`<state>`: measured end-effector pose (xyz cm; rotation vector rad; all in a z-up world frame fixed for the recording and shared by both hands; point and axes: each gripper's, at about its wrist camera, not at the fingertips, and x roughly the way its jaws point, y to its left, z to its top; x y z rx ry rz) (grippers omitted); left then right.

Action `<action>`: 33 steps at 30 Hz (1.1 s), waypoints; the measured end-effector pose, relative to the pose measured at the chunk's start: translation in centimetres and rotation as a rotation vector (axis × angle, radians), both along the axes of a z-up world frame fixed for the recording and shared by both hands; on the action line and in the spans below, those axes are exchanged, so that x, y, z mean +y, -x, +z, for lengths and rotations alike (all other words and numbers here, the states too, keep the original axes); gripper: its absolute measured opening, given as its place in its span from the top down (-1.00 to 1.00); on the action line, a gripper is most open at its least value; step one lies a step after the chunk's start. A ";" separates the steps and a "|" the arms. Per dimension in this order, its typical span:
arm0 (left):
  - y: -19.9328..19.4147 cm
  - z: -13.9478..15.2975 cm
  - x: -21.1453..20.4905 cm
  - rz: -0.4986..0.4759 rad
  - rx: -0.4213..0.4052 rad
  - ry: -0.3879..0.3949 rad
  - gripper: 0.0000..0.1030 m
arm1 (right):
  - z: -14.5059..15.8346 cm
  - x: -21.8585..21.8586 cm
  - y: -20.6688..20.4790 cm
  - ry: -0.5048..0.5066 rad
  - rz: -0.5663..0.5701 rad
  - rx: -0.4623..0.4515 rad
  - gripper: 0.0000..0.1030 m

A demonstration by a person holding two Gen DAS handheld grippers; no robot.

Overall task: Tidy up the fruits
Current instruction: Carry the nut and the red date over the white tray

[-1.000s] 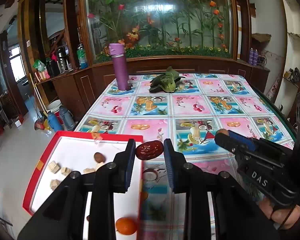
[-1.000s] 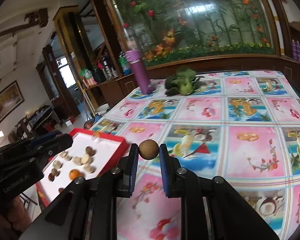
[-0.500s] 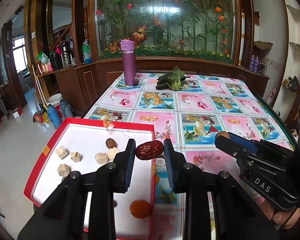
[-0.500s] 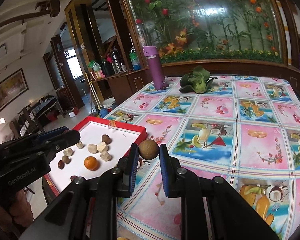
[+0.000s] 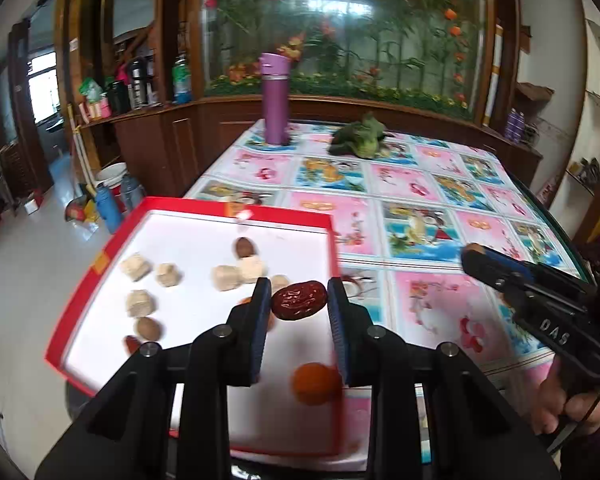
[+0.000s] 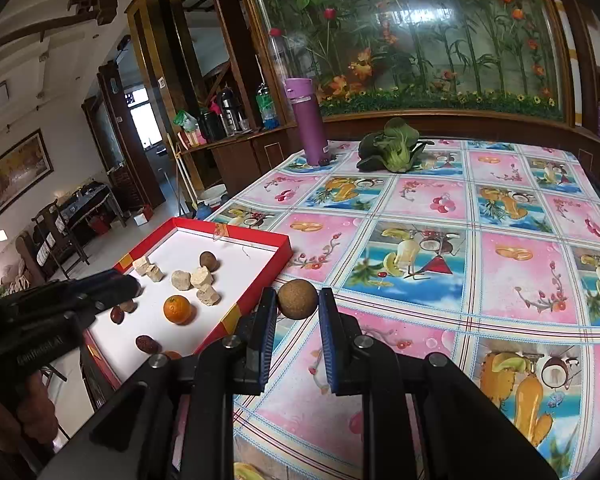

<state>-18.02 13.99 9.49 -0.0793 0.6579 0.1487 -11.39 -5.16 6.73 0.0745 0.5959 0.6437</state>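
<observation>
Date point(image 5: 299, 300) pinched above tray point(image 5: 80, 300) rim (open tablecloth point(image 6: 500, 264) rightward).

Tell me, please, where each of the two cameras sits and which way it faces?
Left wrist: on the left gripper, facing along its fingers over the red tray; it grips a red date; the right gripper and a hand show at right.
Right wrist: on the right gripper, facing across the tablecloth; it grips a brown round fruit; the left gripper shows at left.
Shared: tray, orange, purple bottle, greens.
</observation>
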 end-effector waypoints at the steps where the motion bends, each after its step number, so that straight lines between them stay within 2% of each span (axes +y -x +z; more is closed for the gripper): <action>1: 0.3 0.1 0.5 0.011 -0.005 0.002 0.41 | 0.0 -0.1 0.0 -0.002 0.001 0.000 0.62; 10: 2.5 0.8 4.4 0.085 -0.036 0.009 0.41 | -0.2 3.0 1.0 0.015 0.085 0.016 0.63; 22: 2.9 -0.7 8.0 0.156 -0.002 0.020 0.41 | 0.3 9.1 3.3 0.076 0.231 -0.021 0.63; 30: 3.0 -0.9 10.0 0.211 0.008 -0.009 0.41 | 0.7 13.8 4.0 0.106 0.322 -0.030 0.63; 33: 2.7 -1.2 10.3 0.212 0.016 -0.019 0.41 | 0.4 15.1 3.7 0.105 0.345 -0.009 0.63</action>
